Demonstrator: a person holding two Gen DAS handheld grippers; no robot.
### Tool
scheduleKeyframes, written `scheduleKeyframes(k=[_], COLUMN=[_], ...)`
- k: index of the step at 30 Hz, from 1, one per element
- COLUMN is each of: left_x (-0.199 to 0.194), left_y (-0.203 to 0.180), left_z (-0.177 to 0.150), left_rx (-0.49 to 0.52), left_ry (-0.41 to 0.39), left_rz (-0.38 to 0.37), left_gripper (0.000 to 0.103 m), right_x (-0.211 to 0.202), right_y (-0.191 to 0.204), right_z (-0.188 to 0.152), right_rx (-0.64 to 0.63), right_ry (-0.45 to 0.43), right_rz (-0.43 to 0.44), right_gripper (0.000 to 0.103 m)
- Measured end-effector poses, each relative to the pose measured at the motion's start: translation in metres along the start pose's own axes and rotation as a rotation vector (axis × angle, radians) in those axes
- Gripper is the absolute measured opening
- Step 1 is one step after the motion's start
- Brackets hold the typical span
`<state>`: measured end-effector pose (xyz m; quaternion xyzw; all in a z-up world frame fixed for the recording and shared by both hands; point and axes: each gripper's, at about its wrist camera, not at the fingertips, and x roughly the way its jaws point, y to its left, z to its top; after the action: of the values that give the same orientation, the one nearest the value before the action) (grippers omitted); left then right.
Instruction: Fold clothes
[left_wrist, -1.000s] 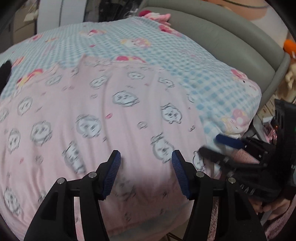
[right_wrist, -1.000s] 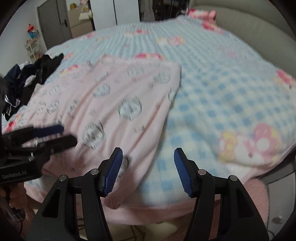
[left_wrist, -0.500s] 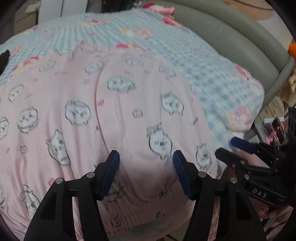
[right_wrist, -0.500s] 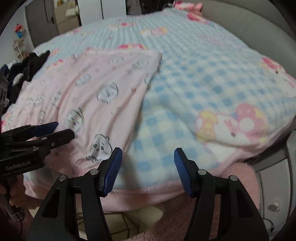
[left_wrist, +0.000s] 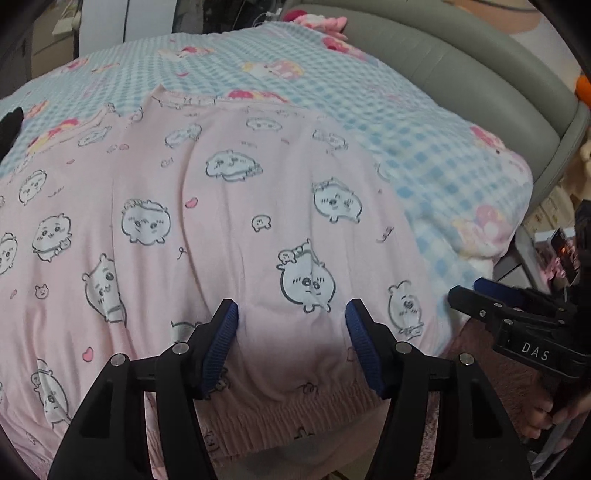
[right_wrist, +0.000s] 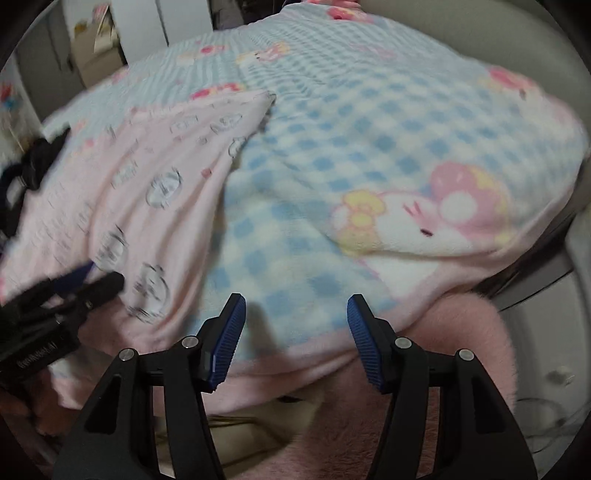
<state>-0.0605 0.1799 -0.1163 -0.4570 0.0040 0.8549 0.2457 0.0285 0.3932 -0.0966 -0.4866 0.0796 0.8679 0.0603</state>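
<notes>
"DAS" reads on my right hand-held gripper body. My left hand-held gripper hangs spread wide, empty, over the near waistband of the pink pyjama garment, spread flat on the bed. The right one's jaws also stand wide, empty, past the garment's right edge.

The left tongs are built from matte black plastic arms, and each finger is faced with a ribbed blue pad; round silver screw heads are set along the arms. The right tongs are made the same way, with black arms, ribbed blue pads and silver screws. In the left wrist view the right tongs are seen side-on, where white letters "DAS" are printed on the black body and fingertips of a hand are wrapped around the handle.
</notes>
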Motion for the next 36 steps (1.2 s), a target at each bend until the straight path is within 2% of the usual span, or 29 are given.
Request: scheduleKeyframes(k=[6,8,11,14,17,20,23,25,27,29,32,33,36], left_x=[-0.005,-0.002,0.015,0.011,0.003,-0.008,0.004,0.017,0.021,0.017,0.004,0.0,-0.01], left_y=[0.001,0.001,0.003,0.01,0.016,0.012,0.003,-0.004,-0.012,-0.015,-0.008,-0.004,0.005], left_z=[0.014,0.017,0.01,-0.002,-0.003,0.004,0.007,0.004,-0.001,-0.003,-0.001,0.0,0.006], left_rx=[-0.001,-0.002,-0.015,-0.018,-0.039,-0.029,-0.032,-0.014,0.017,0.037,0.017,0.005,-0.028], left_ry=[-0.027,-0.021,0.046,0.054,0.039,-0.015,0.014,0.038,0.041,0.037,0.018,0.005,-0.027], left_rz=[-0.012,-0.008,0.03,0.047,0.042,0.003,-0.046,-0.03,-0.006,0.001,-0.017,-0.02,-0.026], left_gripper=[0.063,0.062,0.062,0.063,0.064,0.063,0.063,0.063,0.063,0.063,0.063,0.063,0.063], right_x=[-0.008,0.003,0.023,0.016,0.006,0.005,0.005,0.013,0.022,0.032,0.027,0.025,0.018], right_y=[0.039,0.05,0.048,0.029,0.012,0.0,-0.002,0.008,0.012,0.014,0.002,-0.004,-0.008], right_z=[0.01,0.011,0.009,0.0,-0.003,0.005,0.013,0.011,0.009,0.014,0.019,0.021,0.027], right_rx=[-0.139,-0.173,-0.189,-0.146,-0.094,-0.037,-0.045,-0.079,-0.094,-0.103,-0.071,-0.044,-0.008], right_ry=[-0.059,-0.025,0.037,0.034,0.019,0.004,0.002,0.027,0.056,0.069,0.047,0.039,0.009], right_rz=[0.128,0.108,0.045,0.032,-0.08,0.002,0.114,0.166,0.139,0.074,-0.048,-0.043,0.104], right_gripper=[0.059,0.059,0.058,0.061,0.061,0.061,0.061,0.061,0.061,0.059,0.059,0.059,0.06])
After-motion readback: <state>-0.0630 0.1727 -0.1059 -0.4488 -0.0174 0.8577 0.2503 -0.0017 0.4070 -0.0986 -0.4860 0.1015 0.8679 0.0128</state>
